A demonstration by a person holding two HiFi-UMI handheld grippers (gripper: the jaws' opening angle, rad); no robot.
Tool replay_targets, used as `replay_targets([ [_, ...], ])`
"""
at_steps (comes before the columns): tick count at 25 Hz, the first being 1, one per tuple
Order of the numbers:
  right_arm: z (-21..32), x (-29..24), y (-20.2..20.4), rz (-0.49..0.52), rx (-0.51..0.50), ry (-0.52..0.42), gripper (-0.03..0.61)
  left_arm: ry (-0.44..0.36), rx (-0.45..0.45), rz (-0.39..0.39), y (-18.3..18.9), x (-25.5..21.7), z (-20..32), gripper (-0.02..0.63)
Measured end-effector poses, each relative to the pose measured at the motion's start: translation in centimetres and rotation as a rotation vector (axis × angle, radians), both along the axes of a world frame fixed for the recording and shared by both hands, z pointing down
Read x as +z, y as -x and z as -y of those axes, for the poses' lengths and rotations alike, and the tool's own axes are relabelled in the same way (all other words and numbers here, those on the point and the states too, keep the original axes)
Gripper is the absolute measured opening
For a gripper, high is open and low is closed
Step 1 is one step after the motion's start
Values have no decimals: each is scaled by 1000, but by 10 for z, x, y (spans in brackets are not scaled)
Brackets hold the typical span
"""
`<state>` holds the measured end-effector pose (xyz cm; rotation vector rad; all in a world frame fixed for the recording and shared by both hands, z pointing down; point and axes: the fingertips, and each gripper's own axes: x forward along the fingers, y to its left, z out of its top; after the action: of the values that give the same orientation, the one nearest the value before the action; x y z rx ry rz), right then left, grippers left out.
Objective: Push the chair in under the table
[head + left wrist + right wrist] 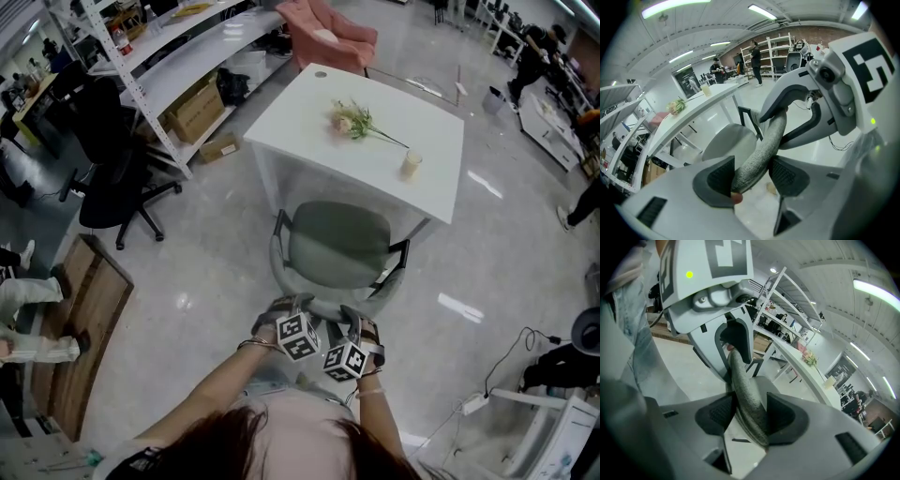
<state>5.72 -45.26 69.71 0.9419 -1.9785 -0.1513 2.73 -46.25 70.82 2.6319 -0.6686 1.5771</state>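
- White tabletop [309, 122] in view, with a sprig of flowers [354, 122] lying near its middle.
- Small cream cylinder [411, 163] stands upright near the stem's tip.
- Glossy floor [216, 272] carries the grey chair [339, 246], right at the tabletop's near edge.

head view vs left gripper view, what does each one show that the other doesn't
Only the head view: the black wheeled office chair, the pink armchair and the top of the white rectangular table seen from above.

Only the left gripper view: the left tool shut on the back rim of the grey fabric chair, and the ceiling strip lights.

Both: that chair's seat, the table, the pink flower sprig and the small cream cylinder.
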Motion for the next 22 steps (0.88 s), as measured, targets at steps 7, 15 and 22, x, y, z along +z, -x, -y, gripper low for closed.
replay_targets([
  [7,19,-1,2,-4,15,12,208,9,24,-2,2,-2,20,230],
  [15,47,1,7,-6,32,16,209,15,42,-1,6,0,48,230],
  [22,72,2,6,-9,38,26,208,17,50,-3,6,0,74,229],
])
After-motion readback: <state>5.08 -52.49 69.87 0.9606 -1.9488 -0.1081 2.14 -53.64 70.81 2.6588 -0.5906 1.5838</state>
